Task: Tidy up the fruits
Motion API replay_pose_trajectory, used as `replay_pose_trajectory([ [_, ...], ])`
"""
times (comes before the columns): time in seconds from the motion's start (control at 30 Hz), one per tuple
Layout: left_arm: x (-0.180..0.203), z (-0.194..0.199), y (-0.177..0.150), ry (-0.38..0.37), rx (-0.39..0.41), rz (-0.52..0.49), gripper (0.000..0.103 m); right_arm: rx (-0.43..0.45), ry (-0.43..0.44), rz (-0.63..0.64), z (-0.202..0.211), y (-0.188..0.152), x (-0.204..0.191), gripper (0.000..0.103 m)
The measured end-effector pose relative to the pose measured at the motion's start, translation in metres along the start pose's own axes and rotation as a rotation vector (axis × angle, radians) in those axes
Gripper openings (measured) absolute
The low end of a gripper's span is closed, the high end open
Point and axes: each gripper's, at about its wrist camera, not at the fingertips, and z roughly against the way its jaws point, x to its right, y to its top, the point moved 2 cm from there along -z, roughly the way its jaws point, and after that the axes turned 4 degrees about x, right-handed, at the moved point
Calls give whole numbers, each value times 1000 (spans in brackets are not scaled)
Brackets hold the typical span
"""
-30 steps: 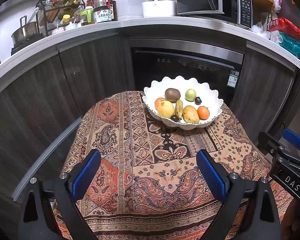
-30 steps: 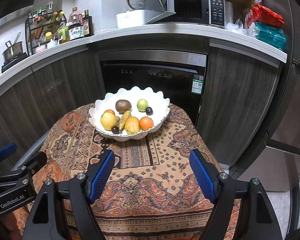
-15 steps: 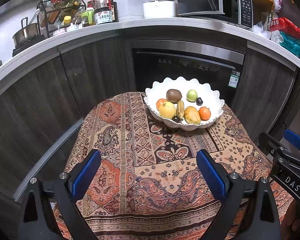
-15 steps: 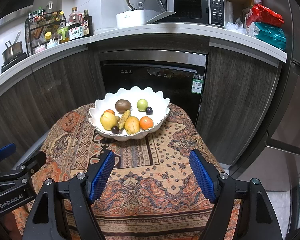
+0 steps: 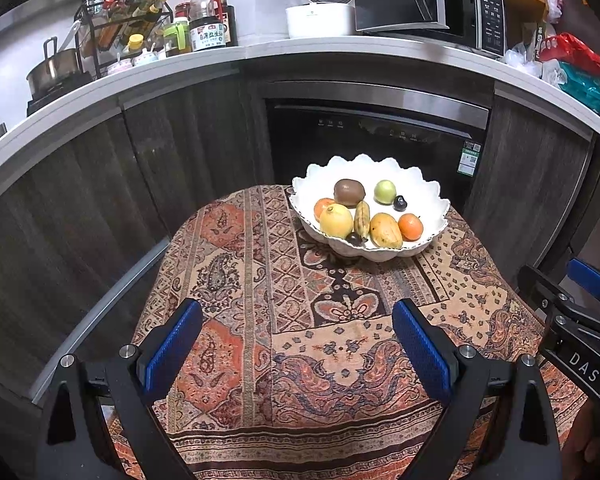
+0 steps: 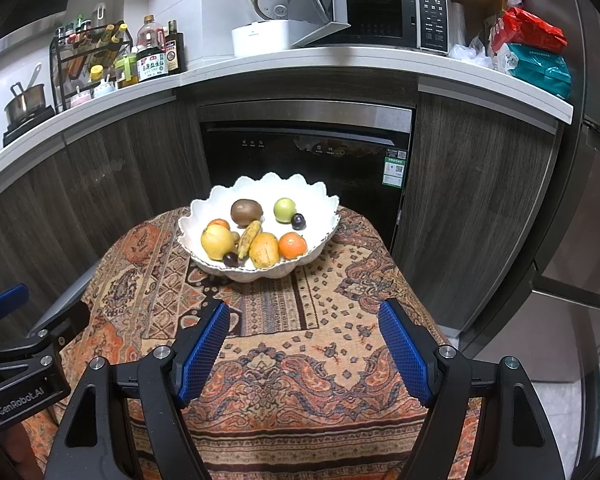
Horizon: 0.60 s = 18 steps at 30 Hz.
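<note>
Left gripper (image 5: 296,344), right gripper (image 6: 303,346) hovering over patterned woven cloth (image 5: 300,320), tilting down, jaws gaping empty; scalloped white bowl (image 6: 324,204) cradling glossy fruits (image 6: 256,236).

Small table (image 5: 476,288) draped to its edges in a patterned orange-and-tan cloth (image 5: 260,320). One thing directly on the cloth: a white scalloped bowl (image 5: 432,196), set toward the far edge, near the cabinets.

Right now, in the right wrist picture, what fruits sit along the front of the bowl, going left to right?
Yellow fruit → dark plum → banana → mango → orange, all in the white bowl.
</note>
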Motion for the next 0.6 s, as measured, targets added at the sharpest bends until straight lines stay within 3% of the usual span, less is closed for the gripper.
replay_pose_trajectory([
  [0.6,0,-6,-4,-15,-29,5,97,-8,-1,-3,-2,-4,0,78],
])
